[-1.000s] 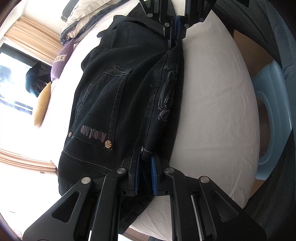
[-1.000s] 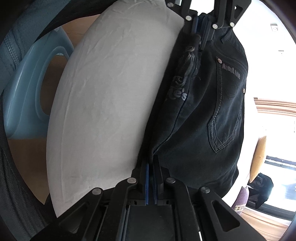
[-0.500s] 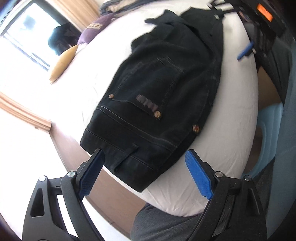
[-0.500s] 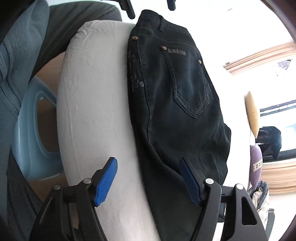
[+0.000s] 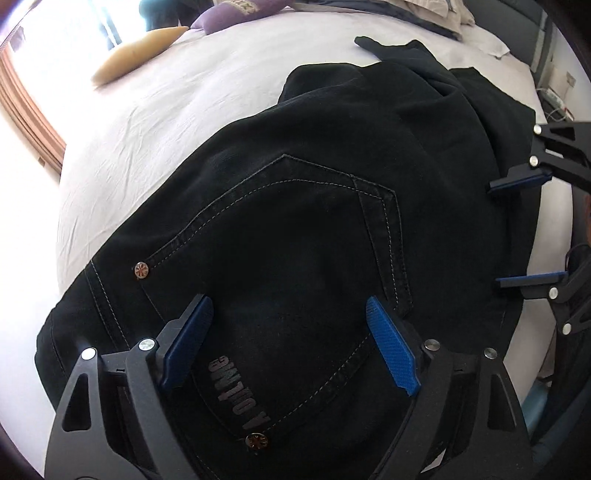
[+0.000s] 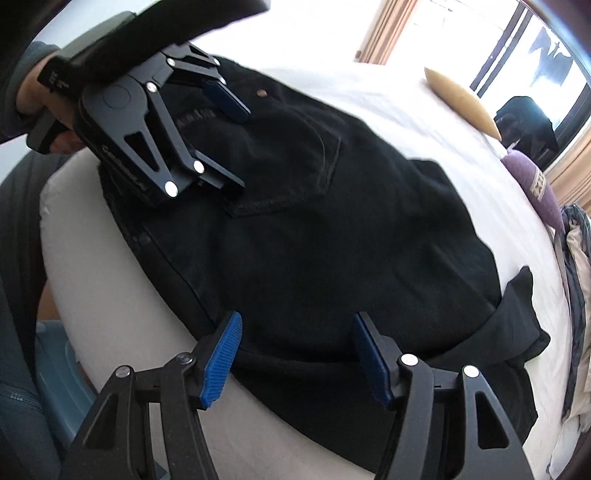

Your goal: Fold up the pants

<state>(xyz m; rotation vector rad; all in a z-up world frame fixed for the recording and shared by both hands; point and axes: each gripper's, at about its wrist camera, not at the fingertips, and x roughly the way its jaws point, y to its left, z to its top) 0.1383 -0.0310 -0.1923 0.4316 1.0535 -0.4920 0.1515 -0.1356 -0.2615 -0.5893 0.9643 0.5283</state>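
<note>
Black jeans (image 5: 314, 221) lie folded on a white bed (image 5: 166, 110), back pocket up with grey lettering. My left gripper (image 5: 291, 347) is open, its blue pads spread just above the pocket near the waistband. My right gripper (image 6: 295, 358) is open over the jeans (image 6: 314, 229) near the bed's front edge. The right gripper also shows at the right of the left wrist view (image 5: 524, 232), open. The left gripper shows at the upper left of the right wrist view (image 6: 221, 122), held in a hand, open.
A yellow cushion (image 5: 136, 53) and a purple pillow (image 5: 236, 14) lie at the far side of the bed by the window. Rumpled bedding (image 6: 576, 258) lies at the right. A light blue plastic stool (image 6: 62, 369) stands beside the bed's near edge.
Both grippers let go of the jeans' folded edge, opened, and moved from the ends to hover over the jeans. The jeans now lie flat on the bed.
</note>
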